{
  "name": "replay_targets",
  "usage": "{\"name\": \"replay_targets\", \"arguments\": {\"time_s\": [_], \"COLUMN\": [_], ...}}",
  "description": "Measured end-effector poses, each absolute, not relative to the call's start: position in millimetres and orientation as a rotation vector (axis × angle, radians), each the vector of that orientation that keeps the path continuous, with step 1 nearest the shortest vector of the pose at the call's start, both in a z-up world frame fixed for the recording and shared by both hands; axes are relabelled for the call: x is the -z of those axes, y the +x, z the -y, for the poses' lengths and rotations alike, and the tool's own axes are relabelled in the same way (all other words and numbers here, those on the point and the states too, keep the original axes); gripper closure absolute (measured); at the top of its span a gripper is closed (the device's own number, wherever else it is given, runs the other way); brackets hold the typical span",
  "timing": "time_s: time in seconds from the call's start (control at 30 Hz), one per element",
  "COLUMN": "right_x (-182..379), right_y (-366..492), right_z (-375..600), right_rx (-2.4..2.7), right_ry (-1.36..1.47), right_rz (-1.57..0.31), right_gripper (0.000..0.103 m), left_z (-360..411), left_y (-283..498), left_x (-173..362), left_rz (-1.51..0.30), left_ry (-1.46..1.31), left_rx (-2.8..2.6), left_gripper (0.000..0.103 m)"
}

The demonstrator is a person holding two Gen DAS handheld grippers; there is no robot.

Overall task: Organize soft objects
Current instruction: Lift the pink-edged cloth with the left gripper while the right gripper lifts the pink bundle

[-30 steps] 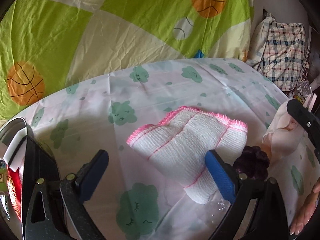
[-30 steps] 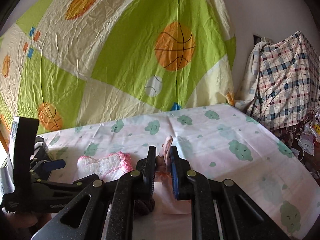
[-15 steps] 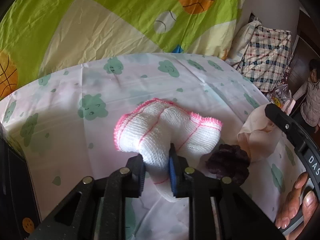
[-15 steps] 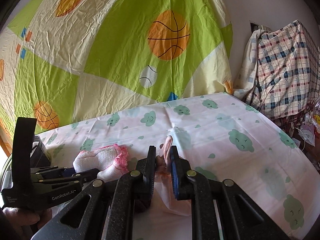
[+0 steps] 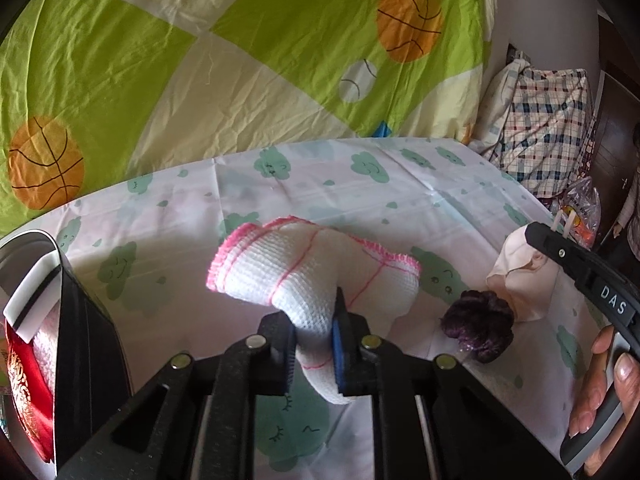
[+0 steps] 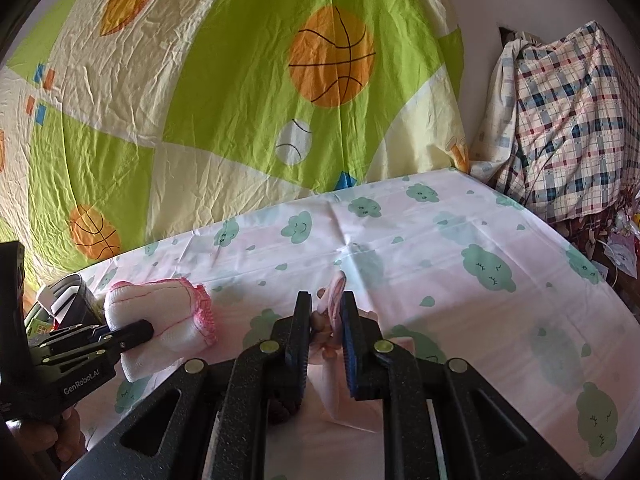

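A white knitted cloth with a pink edge (image 5: 304, 268) is bunched up and raised a little off the cloud-print tablecloth (image 5: 400, 200). My left gripper (image 5: 314, 320) is shut on its lower fold. In the right wrist view the same cloth (image 6: 168, 312) hangs from that gripper (image 6: 136, 330) at the left. My right gripper (image 6: 326, 308) pinches a pale pink cloth (image 6: 336, 286), and its jaws are opening slightly with the cloth still between the pads. A dark purple soft thing (image 5: 478, 330) lies beside that pale cloth (image 5: 524, 276).
A black container (image 5: 80, 320) holding something red (image 5: 24, 380) stands at the near left. A basketball-print sheet (image 6: 280, 100) hangs behind the table. A plaid-covered bundle (image 6: 568, 120) sits at the far right. A person (image 5: 632, 208) stands at the right edge.
My left gripper went from wide open to shut on the white cloth, bunching it and lifting it slightly. The right gripper has stayed in place, holding the pale pink cloth.
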State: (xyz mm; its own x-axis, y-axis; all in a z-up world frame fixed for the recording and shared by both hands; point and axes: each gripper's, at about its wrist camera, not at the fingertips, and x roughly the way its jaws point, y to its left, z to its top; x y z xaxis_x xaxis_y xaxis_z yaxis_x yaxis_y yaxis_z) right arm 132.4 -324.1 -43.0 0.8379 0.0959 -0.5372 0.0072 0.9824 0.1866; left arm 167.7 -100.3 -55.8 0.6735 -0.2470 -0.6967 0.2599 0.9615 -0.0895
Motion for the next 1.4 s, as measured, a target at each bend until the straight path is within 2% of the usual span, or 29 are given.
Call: {"name": "replay_targets", "arguments": {"time_s": [0.07, 0.13, 0.2, 0.23, 0.63, 1.03, 1.1, 1.27, 1.4], "right_x": [45, 49, 53, 54, 59, 79, 79, 79, 75], "right_y": [134, 140, 144, 144, 139, 158, 159, 159, 155], "right_z": [327, 329, 333, 335, 336, 333, 329, 326, 326], "right_rx": [-0.054, -0.060, -0.047, -0.044, -0.068, -0.028, -0.021, -0.018, -0.032], "right_ry": [0.202, 0.218, 0.235, 0.246, 0.259, 0.228, 0.200, 0.175, 0.184], "right_rz": [-0.590, -0.627, -0.651, -0.654, -0.693, -0.843, -0.849, -0.855, -0.827], "right_gripper": [0.078, 0.056, 0.040, 0.038, 0.038, 0.038, 0.042, 0.074, 0.089], "left_z": [97, 95, 93, 92, 89, 85, 85, 85, 84], "left_y": [168, 167, 166, 166, 169, 174, 174, 176, 177], "left_x": [57, 58, 59, 60, 67, 72, 73, 73, 75], "left_rz": [-0.783, -0.780, -0.775, -0.776, -0.789, -0.827, -0.829, -0.837, -0.845], "left_ry": [0.010, 0.010, 0.015, 0.013, 0.024, -0.013, -0.015, -0.014, -0.020], "left_rx": [0.282, 0.276, 0.263, 0.261, 0.251, 0.258, 0.258, 0.256, 0.256], "left_gripper": [0.090, 0.090, 0.090, 0.090, 0.090, 0.089, 0.089, 0.088, 0.088]}}
